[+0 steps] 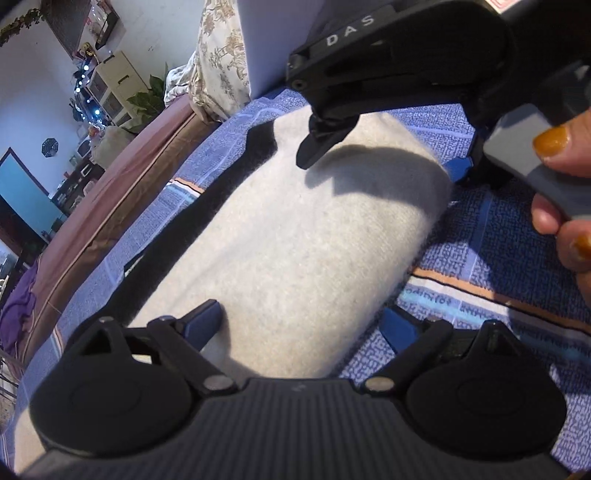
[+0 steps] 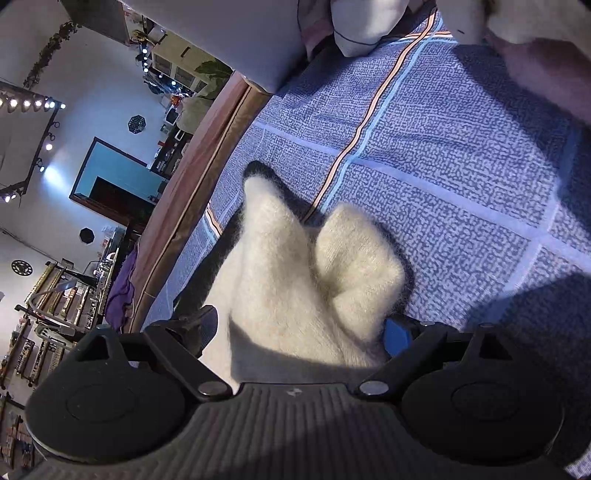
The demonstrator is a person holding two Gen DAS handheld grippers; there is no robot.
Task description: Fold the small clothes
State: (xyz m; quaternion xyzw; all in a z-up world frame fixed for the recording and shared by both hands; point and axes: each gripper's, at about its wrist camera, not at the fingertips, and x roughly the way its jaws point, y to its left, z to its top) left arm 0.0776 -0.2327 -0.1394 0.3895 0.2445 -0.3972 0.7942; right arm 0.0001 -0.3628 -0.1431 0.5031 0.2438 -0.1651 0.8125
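A cream fuzzy garment (image 1: pixel 295 229) lies flat on a blue patterned bedsheet (image 1: pixel 498 229). My left gripper (image 1: pixel 303 321) stands open at its near end; one blue pad rests over the cloth and the other sits at its right edge. A hand (image 1: pixel 561 177) with orange nails holds my right gripper (image 1: pixel 384 162) over the far end, its fingers wide apart. In the right wrist view the garment (image 2: pixel 295 280) fills the gap of the right gripper (image 2: pixel 299 332) and shows two rounded lobes ahead. The jaws stand wide, and no squeeze on the cloth shows.
The bed's brown edge (image 1: pixel 110 206) runs along the left, with a purple cloth (image 1: pixel 18 306) draped over it. A floral cloth (image 1: pixel 221 55) and white pillows (image 2: pixel 362 26) sit at the head. Open bedsheet (image 2: pixel 443 166) stretches to the right of the garment.
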